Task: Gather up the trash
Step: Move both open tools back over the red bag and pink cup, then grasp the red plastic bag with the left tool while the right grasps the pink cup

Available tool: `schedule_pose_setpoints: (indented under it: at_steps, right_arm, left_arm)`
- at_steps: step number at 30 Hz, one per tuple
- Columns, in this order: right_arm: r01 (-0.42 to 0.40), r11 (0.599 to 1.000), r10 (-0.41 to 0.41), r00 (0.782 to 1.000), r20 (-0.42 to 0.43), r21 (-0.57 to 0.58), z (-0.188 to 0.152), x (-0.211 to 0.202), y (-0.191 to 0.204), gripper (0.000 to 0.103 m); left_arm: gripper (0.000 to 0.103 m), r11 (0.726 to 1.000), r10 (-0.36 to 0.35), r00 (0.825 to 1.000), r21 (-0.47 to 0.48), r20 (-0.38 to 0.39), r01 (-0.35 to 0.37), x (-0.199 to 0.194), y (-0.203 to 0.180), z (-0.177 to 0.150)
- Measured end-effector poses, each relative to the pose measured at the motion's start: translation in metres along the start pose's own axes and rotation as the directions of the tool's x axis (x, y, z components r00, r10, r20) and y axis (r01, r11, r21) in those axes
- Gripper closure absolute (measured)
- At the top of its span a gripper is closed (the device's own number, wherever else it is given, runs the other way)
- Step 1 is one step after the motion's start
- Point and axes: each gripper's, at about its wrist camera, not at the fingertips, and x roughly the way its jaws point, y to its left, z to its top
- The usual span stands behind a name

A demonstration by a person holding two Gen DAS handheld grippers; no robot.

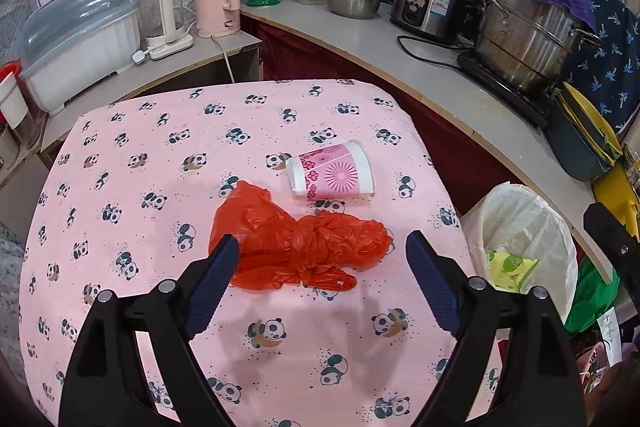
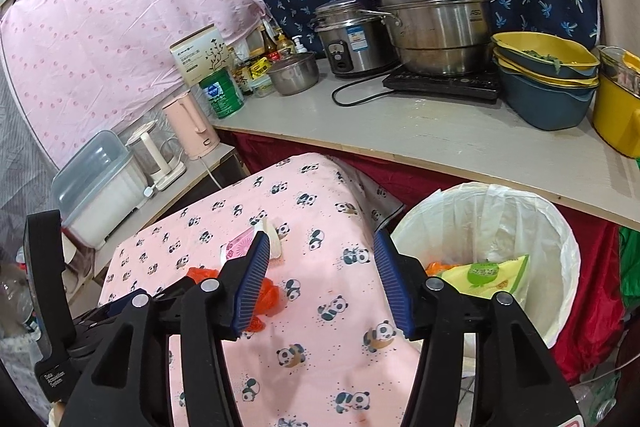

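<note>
My left claw point(image 1: 322, 247) hangs low over the panda-print counter point(image 1: 140, 227), tipped downward, its jaws spread wide with nothing between them; the crumpled red plastic bag point(image 1: 296, 243) lies just ahead of its fingertips. A pink paper cup point(image 1: 332, 169) lies on its side just beyond the bag. My right claw point(image 2: 320, 251) sits higher, near the counter's right edge, jaws also wide apart and empty. Its view looks into the white-lined trash bin point(image 2: 560, 267) beside the counter, where a yellow-green wrapper point(image 2: 488, 275) rests; the left view catches only part of that bin point(image 1: 520, 211). From the right, the cup point(image 2: 240, 243) is half hidden behind a claw finger.
</note>
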Motion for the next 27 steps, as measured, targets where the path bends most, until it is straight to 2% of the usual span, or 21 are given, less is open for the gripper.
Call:
schedule_pose_setpoints:
  at_steps: [14,27]
  right_arm:
    - [-0.016,0.999,0.013,0.997,-0.079,-0.029,-0.014,0.043,0.024,0.047]
    - [-0.036,0.997,0.024,0.985,-0.168,-0.069,-0.019,0.111,0.052,0.046]
  left_arm:
    - [0.016,0.993,0.035,0.996,-0.109,-0.086,-0.045,0.039,0.055,-0.006]
    - [0.016,0.986,-0.017,0.984,-0.165,-0.18,-0.013,0.089,0.084,-0.006]
